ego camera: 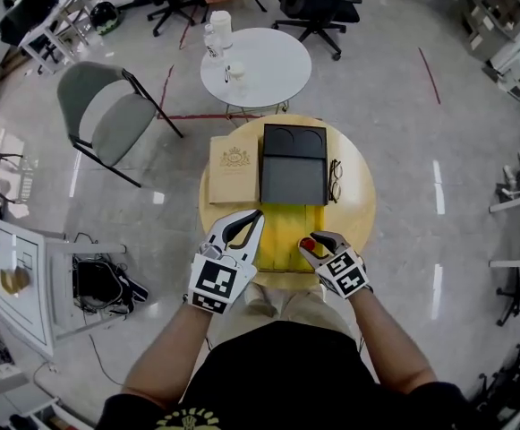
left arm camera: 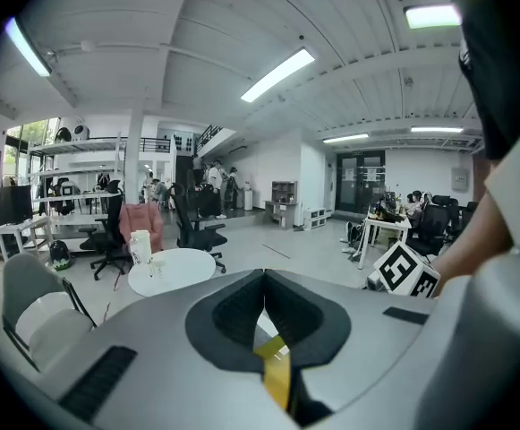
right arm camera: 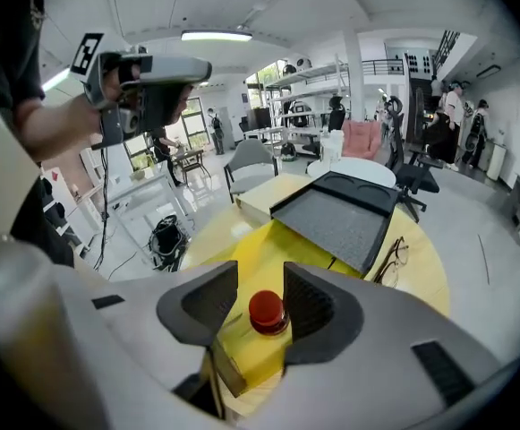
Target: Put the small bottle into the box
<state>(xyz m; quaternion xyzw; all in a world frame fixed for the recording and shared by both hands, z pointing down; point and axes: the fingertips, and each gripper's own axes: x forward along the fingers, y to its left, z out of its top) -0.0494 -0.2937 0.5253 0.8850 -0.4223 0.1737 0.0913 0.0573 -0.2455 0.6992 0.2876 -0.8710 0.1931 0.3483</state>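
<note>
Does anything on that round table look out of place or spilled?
Nothing looks spilled or broken. The only odd item is a pair of glasses lying on the wooden table right beside the dark tray.

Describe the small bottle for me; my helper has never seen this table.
On the round wooden table, look at the yellow patch by its near edge. The small bottle sits there between the right tool's jaws; its red cap is the only red thing on the table.

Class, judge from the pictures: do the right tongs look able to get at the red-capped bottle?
Probably yes. The bottle stands upright between the open jaws of the right tongs, with nothing in the way; the left tongs are off to the side.
</note>
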